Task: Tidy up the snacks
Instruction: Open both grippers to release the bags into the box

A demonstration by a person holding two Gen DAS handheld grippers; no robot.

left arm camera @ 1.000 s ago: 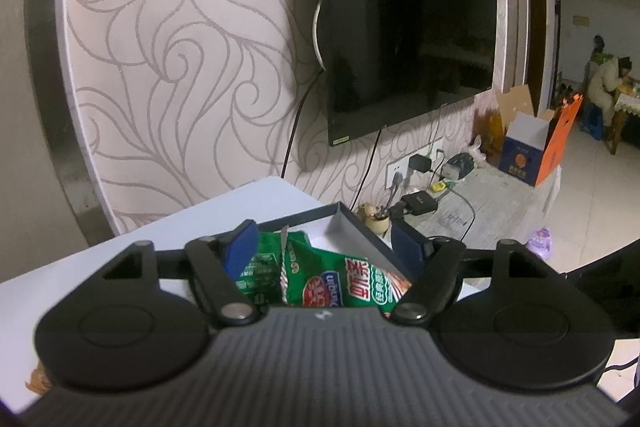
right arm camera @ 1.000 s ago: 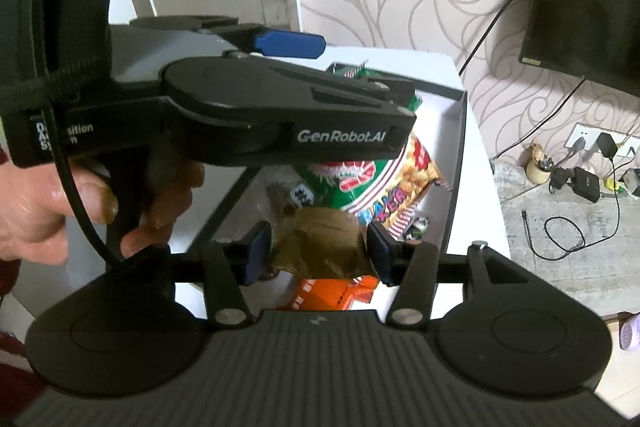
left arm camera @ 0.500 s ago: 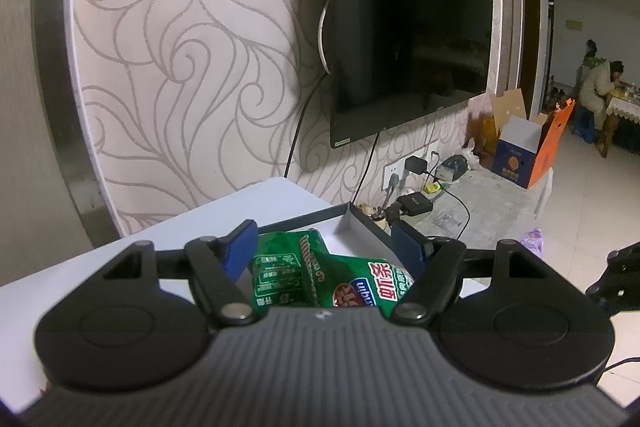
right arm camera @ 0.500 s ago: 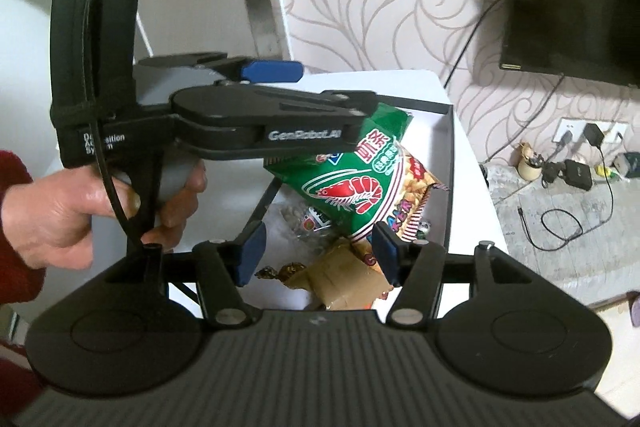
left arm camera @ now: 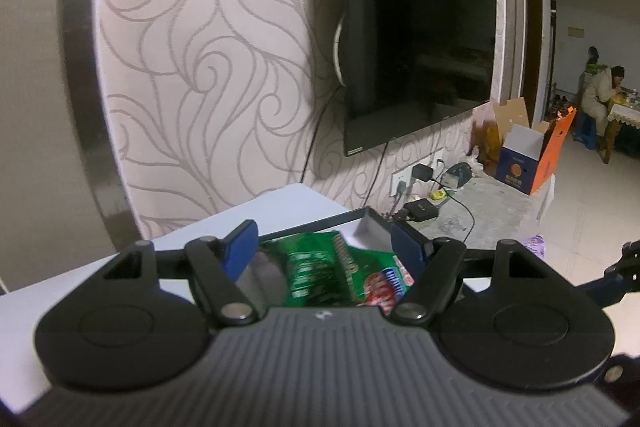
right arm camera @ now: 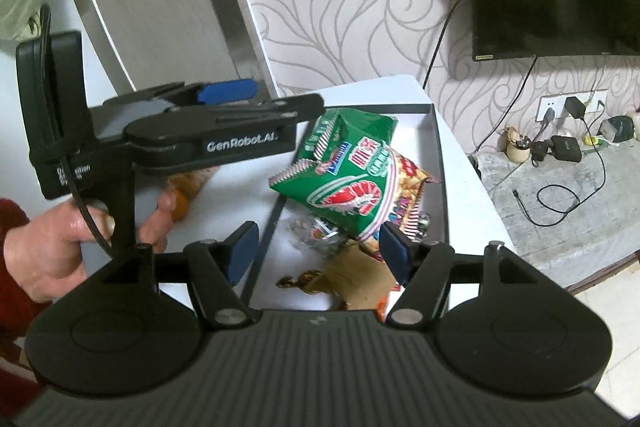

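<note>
A black-rimmed box (right arm camera: 439,163) with a white floor sits on the white table (right arm camera: 384,89). A green shrimp-snack bag (right arm camera: 352,167) lies tilted on top of its pile. Below it are a brown packet (right arm camera: 352,277), small wrapped sweets (right arm camera: 316,231) and an orange packet (right arm camera: 382,303). My right gripper (right arm camera: 319,253) hovers over the near end of the box, jaws opening, with the brown packet below the gap and nothing pressed. My left gripper (right arm camera: 286,97) stands open at the box's left side, tips near the bag's top corner. In the left wrist view the green bag (left arm camera: 320,267) shows beyond my left gripper (left arm camera: 322,249).
A hand (right arm camera: 60,239) in a red sleeve holds the left gripper above an orange packet (right arm camera: 186,193) on the table. A wall-mounted TV (left arm camera: 416,63) hangs behind. Chargers and cables (right arm camera: 560,147) lie on a low ledge right of the table. A cardboard box (left arm camera: 528,159) and a seated person (left arm camera: 600,95) are far right.
The right gripper's jaws have widened and lifted off the brown packet that was between them. The left gripper has drawn back left from over the box, and the green bag now shows fully.
</note>
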